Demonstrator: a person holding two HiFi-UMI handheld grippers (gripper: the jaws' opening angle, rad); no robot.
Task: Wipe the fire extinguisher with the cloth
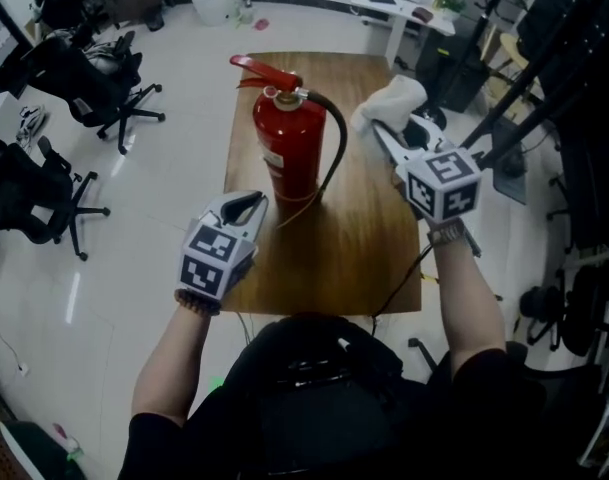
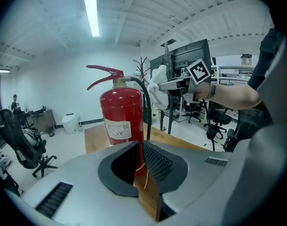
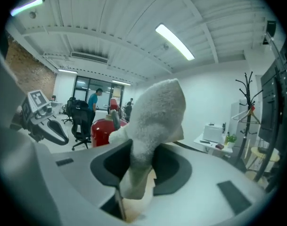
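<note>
Cloth up high, extinguisher standing on the table

Lower left of centre: left gripper (image 1: 248,206) pinched shut on nothing, hanging just beside the lower body of the red fire extinguisher (image 1: 289,153). Right of centre: right gripper (image 1: 380,130) clamped on a bunched white cloth (image 1: 394,96), held up near the black hose (image 1: 336,153). Mid-frame, further back: extinguisher upright on the wooden table (image 1: 369,248).

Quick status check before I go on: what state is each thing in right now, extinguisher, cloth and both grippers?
fire extinguisher: upright on the table, neither gripper touching it.
hose: attached, hanging down its side.
cloth: bunched, held in the air apart from the extinguisher.
right gripper: shut on the cloth.
left gripper: shut, empty.
</note>
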